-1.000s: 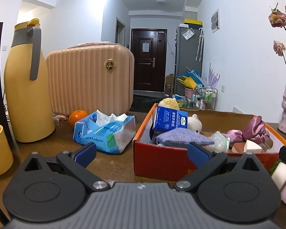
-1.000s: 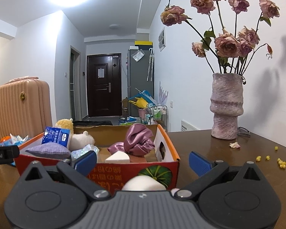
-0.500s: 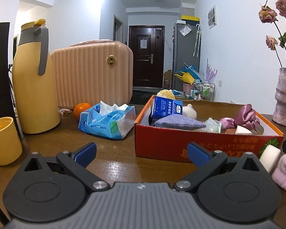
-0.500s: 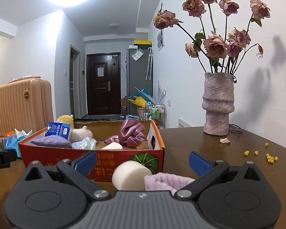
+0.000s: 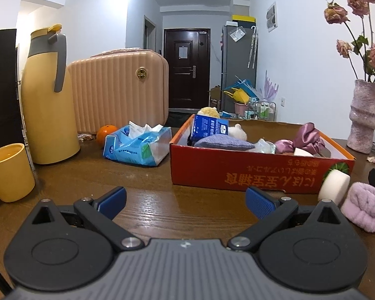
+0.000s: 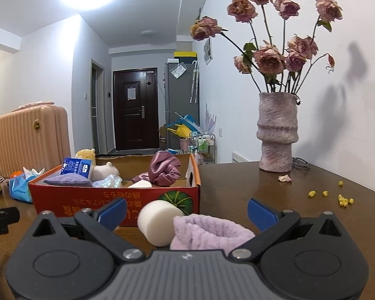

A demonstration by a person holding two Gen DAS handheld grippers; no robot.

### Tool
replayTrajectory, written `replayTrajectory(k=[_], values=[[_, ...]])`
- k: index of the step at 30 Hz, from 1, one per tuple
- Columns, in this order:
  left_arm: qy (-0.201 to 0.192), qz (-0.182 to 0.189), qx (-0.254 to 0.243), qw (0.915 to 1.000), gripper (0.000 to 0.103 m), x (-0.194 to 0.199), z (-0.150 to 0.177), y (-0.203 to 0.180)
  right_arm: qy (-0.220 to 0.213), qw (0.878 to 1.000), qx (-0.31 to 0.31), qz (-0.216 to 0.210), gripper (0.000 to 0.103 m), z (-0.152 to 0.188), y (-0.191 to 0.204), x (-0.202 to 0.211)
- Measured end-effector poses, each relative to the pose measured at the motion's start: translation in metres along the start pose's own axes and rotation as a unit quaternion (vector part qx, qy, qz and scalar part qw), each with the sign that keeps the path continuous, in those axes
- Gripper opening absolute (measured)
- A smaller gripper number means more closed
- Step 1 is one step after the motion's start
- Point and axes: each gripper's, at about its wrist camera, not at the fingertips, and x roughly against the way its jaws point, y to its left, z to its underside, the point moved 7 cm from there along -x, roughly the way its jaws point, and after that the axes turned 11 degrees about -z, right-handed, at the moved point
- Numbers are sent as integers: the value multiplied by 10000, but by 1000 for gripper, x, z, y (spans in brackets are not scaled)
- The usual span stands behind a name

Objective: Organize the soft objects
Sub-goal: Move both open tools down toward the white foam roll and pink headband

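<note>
Lilac terry cloth (image 6: 210, 230), bunched soft on the wooden table (image 6: 262, 190), lies just ahead of the right gripper (image 6: 186, 210), centred between its spread fingers and touching a white foam cylinder (image 6: 160, 221) on its left. Behind both stands the red box (image 6: 112, 196) of soft things. Well off to the side, the left gripper (image 5: 186, 201) is also spread and empty, so the right is nearer.

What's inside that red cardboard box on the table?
The red box holds a purple cushion, a blue packet, a white plush toy, a yellow plush, crinkly clear wrap, mauve satin cloth and a white sponge. Anything beneath them is hidden.
</note>
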Motion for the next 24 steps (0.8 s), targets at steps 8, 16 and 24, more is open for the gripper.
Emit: replayTrajectory(k=[8, 16, 24], values=[[3, 98, -66, 9999, 103, 6, 4, -4, -229, 9995, -99, -214, 103, 0, -7, 11], [36, 122, -36, 9999, 103, 6, 4, -3, -79, 9996, -68, -256, 103, 1, -3, 9], [1, 262, 26, 9997, 103, 11, 2, -3, 70, 9997, -107, -189, 103, 6, -6, 6]])
